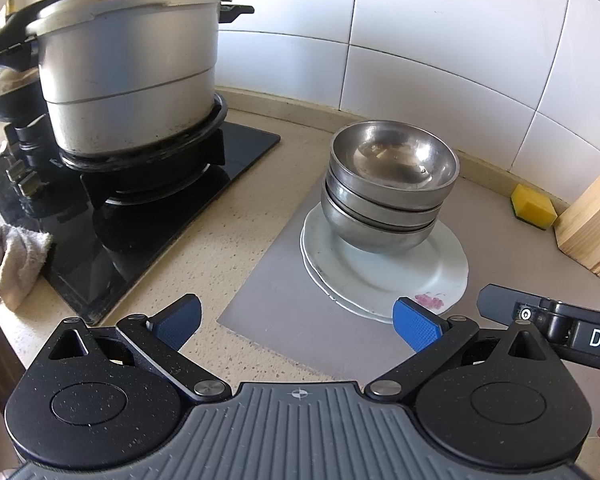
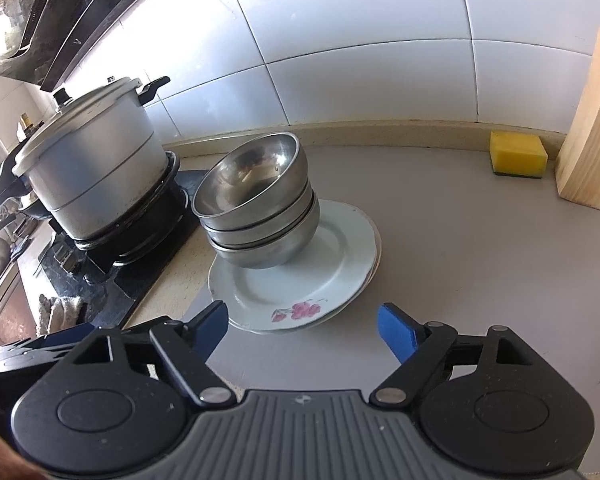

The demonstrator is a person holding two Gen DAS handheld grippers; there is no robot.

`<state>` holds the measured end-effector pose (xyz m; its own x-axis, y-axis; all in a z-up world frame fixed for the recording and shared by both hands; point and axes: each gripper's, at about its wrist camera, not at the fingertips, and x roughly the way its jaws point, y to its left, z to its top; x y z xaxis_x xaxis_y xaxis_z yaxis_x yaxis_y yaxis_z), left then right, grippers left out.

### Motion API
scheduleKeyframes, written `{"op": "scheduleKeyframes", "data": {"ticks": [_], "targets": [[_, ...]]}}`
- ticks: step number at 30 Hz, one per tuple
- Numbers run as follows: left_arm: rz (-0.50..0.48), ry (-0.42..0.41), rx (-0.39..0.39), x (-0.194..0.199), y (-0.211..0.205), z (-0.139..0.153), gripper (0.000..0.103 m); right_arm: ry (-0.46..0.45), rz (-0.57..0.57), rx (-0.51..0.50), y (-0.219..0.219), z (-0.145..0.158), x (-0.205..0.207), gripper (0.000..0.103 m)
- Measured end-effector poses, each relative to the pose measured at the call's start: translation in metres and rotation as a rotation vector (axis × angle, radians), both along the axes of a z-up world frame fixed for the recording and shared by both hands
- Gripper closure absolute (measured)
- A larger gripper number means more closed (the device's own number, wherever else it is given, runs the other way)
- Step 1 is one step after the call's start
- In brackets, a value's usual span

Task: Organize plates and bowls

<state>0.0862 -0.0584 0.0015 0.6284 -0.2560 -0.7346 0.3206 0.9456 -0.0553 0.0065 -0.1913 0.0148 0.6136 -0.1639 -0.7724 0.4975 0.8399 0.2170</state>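
Observation:
Three nested steel bowls (image 1: 388, 184) stand on stacked white plates (image 1: 440, 276) with a pink flower print, on a grey mat (image 1: 276, 304). The same bowls (image 2: 256, 208) and plates (image 2: 340, 264) show in the right wrist view. My left gripper (image 1: 298, 326) is open and empty, just short of the plates' near rim. My right gripper (image 2: 302, 330) is open and empty, in front of the plates; part of it (image 1: 548, 320) shows at the right in the left wrist view.
A large lidded aluminium pot (image 1: 128, 76) sits on a black gas hob (image 1: 112, 236) to the left. A cloth (image 1: 8, 260) lies at the hob's left edge. A yellow sponge (image 2: 518, 154) and a wooden block (image 2: 592, 128) stand at the right by the tiled wall.

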Motion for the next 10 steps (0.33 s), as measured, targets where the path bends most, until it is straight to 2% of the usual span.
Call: {"op": "scheduleKeyframes", "data": {"ticks": [10], "targets": [[-0.006,0.001,-0.001,0.0039,-0.0033,-0.0001,0.006,0.004,-0.012,0.0,-0.0008,-0.0006,0.0006,0.04]]}}
